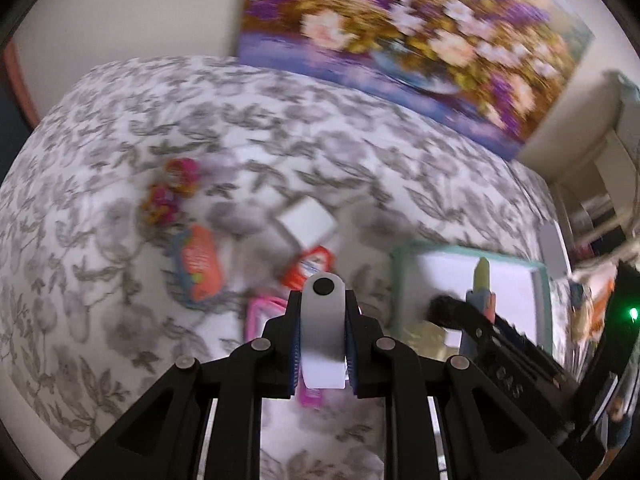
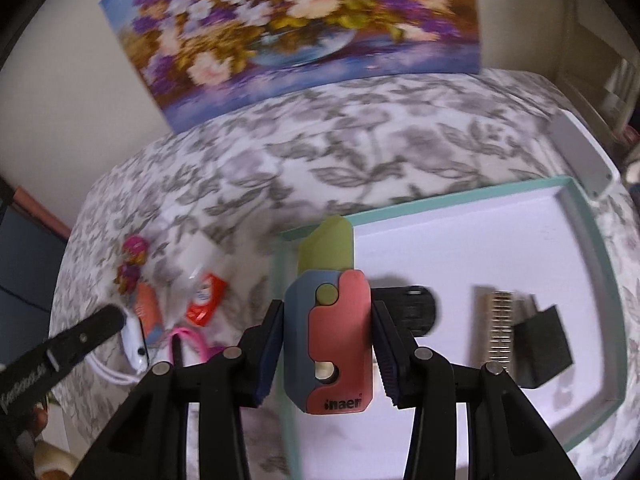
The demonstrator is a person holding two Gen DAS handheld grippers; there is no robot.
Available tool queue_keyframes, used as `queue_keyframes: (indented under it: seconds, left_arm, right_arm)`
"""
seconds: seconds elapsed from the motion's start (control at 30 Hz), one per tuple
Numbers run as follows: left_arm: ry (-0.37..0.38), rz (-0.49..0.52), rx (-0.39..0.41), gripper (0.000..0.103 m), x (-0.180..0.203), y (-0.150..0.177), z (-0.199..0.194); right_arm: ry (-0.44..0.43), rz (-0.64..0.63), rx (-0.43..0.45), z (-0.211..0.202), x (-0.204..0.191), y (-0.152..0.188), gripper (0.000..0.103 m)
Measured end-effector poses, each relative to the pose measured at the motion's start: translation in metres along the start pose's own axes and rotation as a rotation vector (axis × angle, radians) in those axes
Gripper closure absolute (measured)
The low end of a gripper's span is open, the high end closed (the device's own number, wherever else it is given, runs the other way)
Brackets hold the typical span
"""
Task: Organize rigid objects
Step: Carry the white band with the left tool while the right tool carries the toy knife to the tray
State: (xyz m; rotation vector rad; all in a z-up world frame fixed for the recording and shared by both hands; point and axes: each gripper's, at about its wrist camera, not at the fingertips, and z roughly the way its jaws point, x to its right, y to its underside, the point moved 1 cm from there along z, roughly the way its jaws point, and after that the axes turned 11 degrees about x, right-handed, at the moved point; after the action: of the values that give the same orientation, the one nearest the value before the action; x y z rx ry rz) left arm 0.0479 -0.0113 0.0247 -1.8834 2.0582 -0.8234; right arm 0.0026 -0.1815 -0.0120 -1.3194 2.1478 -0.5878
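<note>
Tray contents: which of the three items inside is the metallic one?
The ribbed silver bar in the tray; a black cylinder lies left of it, a black block right.

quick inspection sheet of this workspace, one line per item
surface: table under a grey floral cloth
job's things: teal-rimmed tray holding a black cylinder, a metallic bar and a black block
clutter: orange packet, red-white packet, white box, pink item
grippers: left gripper shut on a white clip-like piece; right gripper shut on a pink-blue toy cutter
cables: white cord
surroundings: flower painting against the wall
</note>
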Motion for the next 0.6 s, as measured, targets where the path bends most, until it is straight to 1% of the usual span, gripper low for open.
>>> queue_keyframes:
  seconds: [0.1,0.3,0.47,0.6]
  left_arm:
    - [0.023,0.053,-0.017,0.084,0.024,0.009,0.002]
    - [0.062,0.165,-0.045,0.084,0.069,0.028,0.005]
    - [0.108,0.213,-0.097,0.084,0.093,0.045,0.011]
    - [0.107,0.245,-0.129,0.084,0.104,0.057,0.017]
  right_arm:
    - [0.05,0.027,-0.006,-0.001,0.025,-0.001,0.058]
    - [0.077,0.094,-0.028,-0.005,0.062,0.004,0.058]
    - [0.079,0.119,-0.032,-0.013,0.074,0.008,0.057]
    - [0.074,0.12,-0.036,-0.019,0.074,0.01,0.057]
